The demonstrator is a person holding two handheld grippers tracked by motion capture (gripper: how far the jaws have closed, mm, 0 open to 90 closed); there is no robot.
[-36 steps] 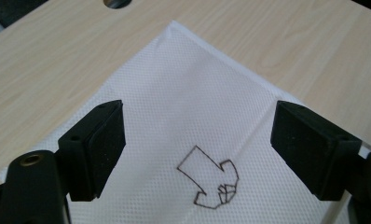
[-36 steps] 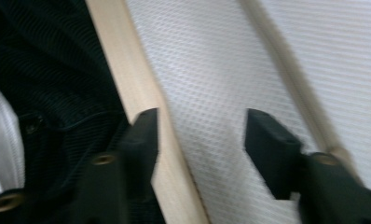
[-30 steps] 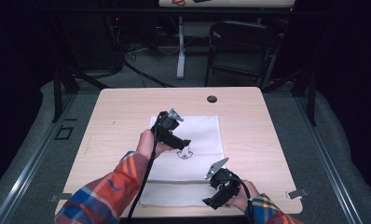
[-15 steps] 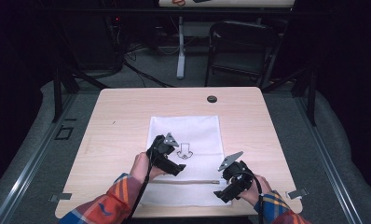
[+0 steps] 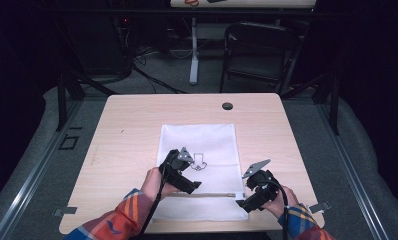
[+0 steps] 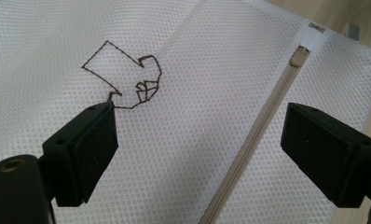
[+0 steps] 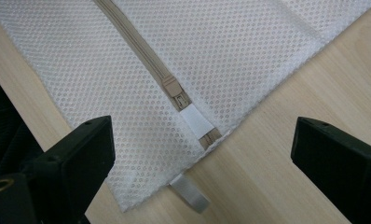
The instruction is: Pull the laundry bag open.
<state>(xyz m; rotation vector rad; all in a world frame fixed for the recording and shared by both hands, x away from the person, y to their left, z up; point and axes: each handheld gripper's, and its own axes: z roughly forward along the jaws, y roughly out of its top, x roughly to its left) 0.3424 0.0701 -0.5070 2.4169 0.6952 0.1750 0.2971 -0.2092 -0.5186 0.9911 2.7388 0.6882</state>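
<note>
With the white mesh bag (image 5: 199, 170) flat on the tabletop (image 5: 127, 125), both grippers' jaws gape empty; the right gripper (image 7: 200, 154) should pinch the zipper slider (image 7: 170, 87) squarely while the left gripper (image 6: 197, 140) pins the mesh.

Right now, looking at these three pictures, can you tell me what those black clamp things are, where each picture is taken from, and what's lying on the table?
A person holds a hand-held clamp in each hand: the left gripper and the right gripper. One picture looks down from above the table. The other two come from cameras riding on the grippers, looking along their black jaws. On the table lies a white mesh bag with a beige zipper and a small brown stitched outline. Both grippers stand open above the bag; nothing is held.
</note>
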